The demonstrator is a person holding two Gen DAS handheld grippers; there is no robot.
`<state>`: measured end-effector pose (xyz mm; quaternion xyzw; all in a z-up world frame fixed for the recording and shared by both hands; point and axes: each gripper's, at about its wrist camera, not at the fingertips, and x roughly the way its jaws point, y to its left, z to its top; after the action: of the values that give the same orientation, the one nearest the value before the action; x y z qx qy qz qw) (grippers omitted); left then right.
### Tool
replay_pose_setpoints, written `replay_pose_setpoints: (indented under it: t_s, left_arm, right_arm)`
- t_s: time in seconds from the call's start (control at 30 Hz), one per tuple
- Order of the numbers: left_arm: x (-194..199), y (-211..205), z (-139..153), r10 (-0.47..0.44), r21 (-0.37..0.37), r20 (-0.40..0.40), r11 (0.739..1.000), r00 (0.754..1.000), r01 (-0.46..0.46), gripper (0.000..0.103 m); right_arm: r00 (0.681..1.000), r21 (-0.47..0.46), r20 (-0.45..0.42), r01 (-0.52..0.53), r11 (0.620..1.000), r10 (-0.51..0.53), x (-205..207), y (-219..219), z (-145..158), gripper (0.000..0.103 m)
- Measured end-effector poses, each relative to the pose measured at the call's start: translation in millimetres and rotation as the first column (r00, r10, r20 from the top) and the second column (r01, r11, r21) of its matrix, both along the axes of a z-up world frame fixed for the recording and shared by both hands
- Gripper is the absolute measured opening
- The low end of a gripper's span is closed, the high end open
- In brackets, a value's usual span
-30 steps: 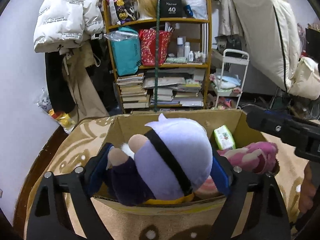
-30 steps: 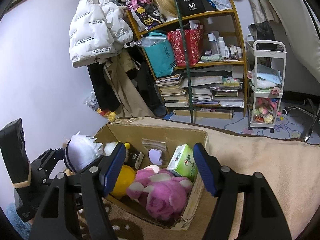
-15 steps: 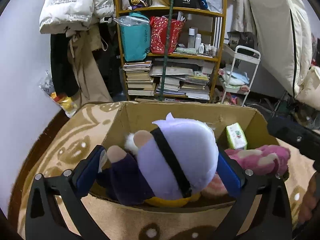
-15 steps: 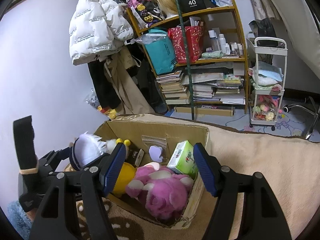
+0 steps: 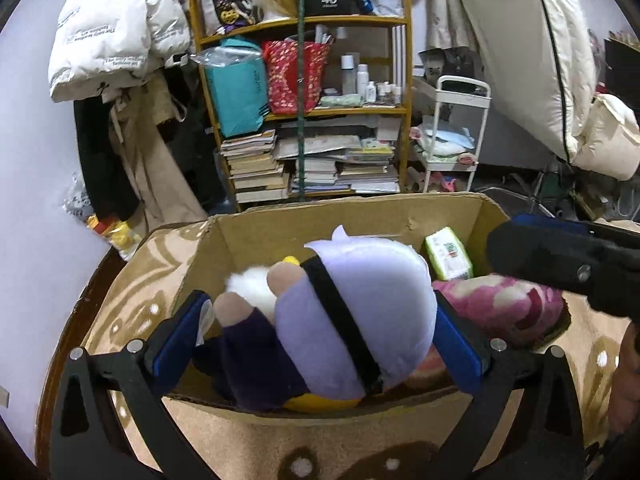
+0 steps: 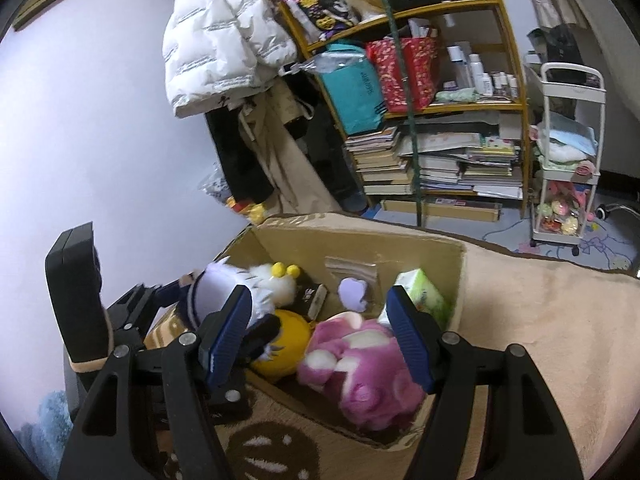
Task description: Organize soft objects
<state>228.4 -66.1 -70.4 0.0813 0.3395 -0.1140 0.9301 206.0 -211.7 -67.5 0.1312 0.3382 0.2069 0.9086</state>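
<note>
- Lavender plush, banded by a black strip, makes up the head of the doll (image 5: 352, 312) lying between the blue pads of the left tongs (image 5: 320, 340); those pads are spread wide, the right one against the head, the left one beside the doll's dark sleeve, and whether they are pressing it or merely flanking it cannot be told.
- The doll sits over the near-left part of the cardboard box (image 5: 360, 212), straight ahead of the left tongs, on top of a yellow plush (image 5: 320, 402) whose edge shows beneath it.
- Just right of the left tongs, inside the box, lies the pink plush (image 5: 504, 304); ahead and right of it a green tissue pack (image 5: 448, 254) leans by the far wall.
- The right tongs (image 6: 320, 340) hang wide open over the box's near side, gripping nothing; the pink plush (image 6: 360, 368) lies between and below their blue pads.
- In the right wrist view the left tongs appear to the left, with the doll's white-haired head (image 6: 224, 292) over the box rim.
- The box rests on a tan patterned blanket (image 6: 540, 320).
- Well beyond both tongs stands a wooden shelf (image 5: 304, 112) stacked with books and bags, a white puffer jacket (image 5: 116, 24) hanging to its left.
</note>
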Motion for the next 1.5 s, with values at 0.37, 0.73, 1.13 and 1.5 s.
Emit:
replay_pose_setpoints:
  t_s: [0.37, 0.73, 1.13, 1.5]
  left_arm:
    - [1.6, -2.9, -7.5, -0.091, -0.065, -0.037, 0.994, 0.995, 0.089, 0.102]
    - [0.7, 1.3, -1.9, -0.092, -0.098, -0.035, 0.991, 0.995, 0.088, 0.102]
    - [-46.4, 14.3, 30.5, -0.045, -0.022, 0.016, 0.999, 0.999, 0.045, 0.102]
    - [-118.0, 37.1, 76.4, 0.021, 0.005, 0.117, 1.000, 0.993, -0.022, 0.102]
  right_arm:
    - [0.991, -0.016, -0.067, -0.116, 0.993, 0.114, 9.0, 22.2, -7.8, 0.074]
    - [0.996, -0.097, -0.077, -0.058, 0.994, 0.051, 15.6, 28.7, -11.5, 0.073]
    - [1.000, -0.089, -0.005, 0.027, 0.996, -0.028, -23.7, 13.1, 23.5, 0.073]
    - [0.991, -0.121, 0.117, 0.081, 0.989, -0.067, -88.4, 14.7, 76.3, 0.092]
